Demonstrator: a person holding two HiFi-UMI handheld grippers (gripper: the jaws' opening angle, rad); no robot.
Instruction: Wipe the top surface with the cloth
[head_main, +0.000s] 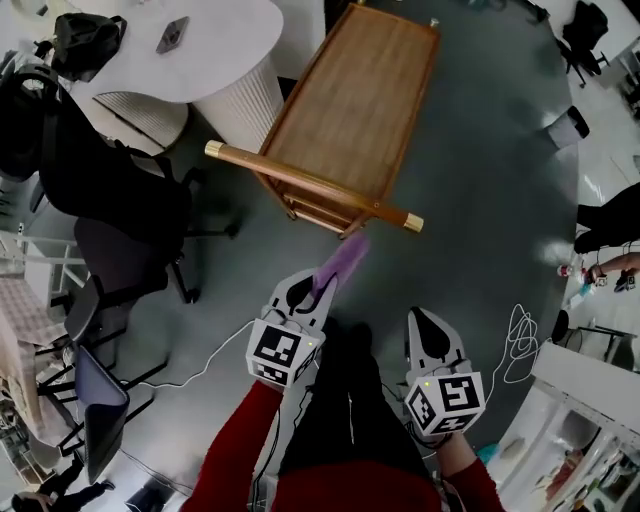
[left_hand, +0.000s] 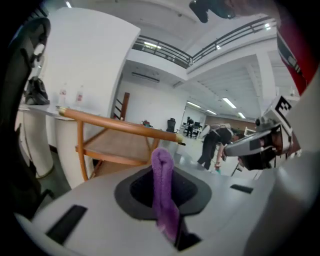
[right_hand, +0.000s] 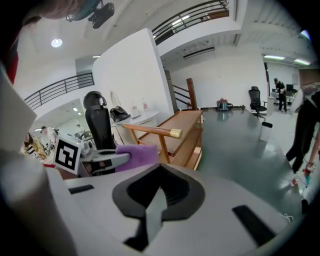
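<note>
A wooden trolley (head_main: 350, 110) with a flat top shelf and a round handle bar (head_main: 310, 186) stands on the grey floor ahead of me. My left gripper (head_main: 322, 284) is shut on a purple cloth (head_main: 343, 262), which sticks out past the fingertips toward the handle end and is just short of it. In the left gripper view the cloth (left_hand: 163, 190) stands folded between the jaws, with the trolley (left_hand: 117, 145) beyond. My right gripper (head_main: 426, 320) hangs lower right, shut and holding nothing. The right gripper view shows the cloth (right_hand: 137, 151) and trolley (right_hand: 182, 125).
A round white table (head_main: 190, 50) with a black bag (head_main: 85, 40) stands left of the trolley. A black office chair (head_main: 110, 190) is at the left. A white cable (head_main: 520, 340) lies on the floor at the right, a bin (head_main: 570, 125) farther off. A person (left_hand: 212, 145) bends in the distance.
</note>
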